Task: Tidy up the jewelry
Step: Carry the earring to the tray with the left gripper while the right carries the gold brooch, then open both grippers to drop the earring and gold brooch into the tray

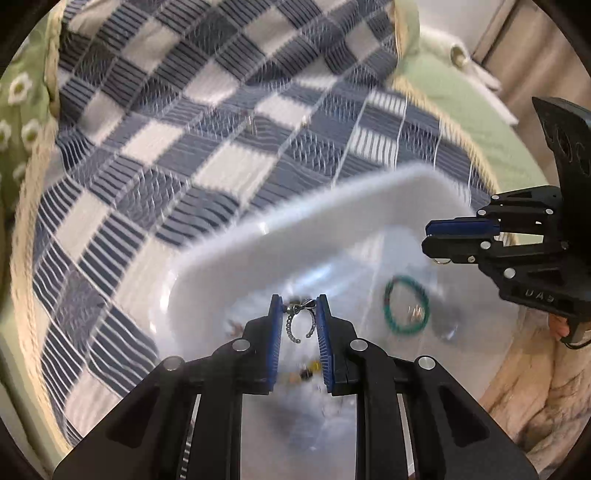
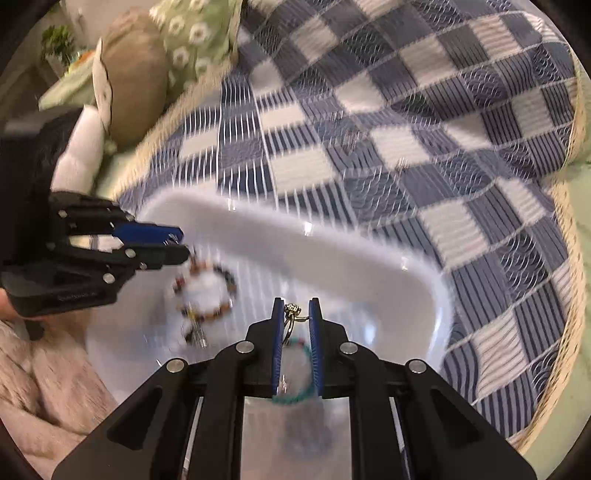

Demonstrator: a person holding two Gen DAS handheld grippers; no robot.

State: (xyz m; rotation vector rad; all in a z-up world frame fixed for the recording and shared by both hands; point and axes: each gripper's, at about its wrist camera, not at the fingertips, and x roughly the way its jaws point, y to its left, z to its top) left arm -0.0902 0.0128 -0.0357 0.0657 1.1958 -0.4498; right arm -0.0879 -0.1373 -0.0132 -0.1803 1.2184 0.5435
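Observation:
My left gripper is shut on a silver beaded open ring, held above a clear plastic box. My right gripper is shut on a gold ring with a dark top, also above the box. In the left wrist view the right gripper comes in from the right, with the gold ring hanging under its tips. In the right wrist view the left gripper reaches in from the left. In the box lie a green bead bracelet and a multicoloured bead bracelet.
The box rests on a blue-and-white checked blanket with a cream fringe. A small piece of jewelry lies on the blanket beyond the box. Green flowered fabric and a brown cushion lie at the far left. Pinkish fluffy fabric is nearby.

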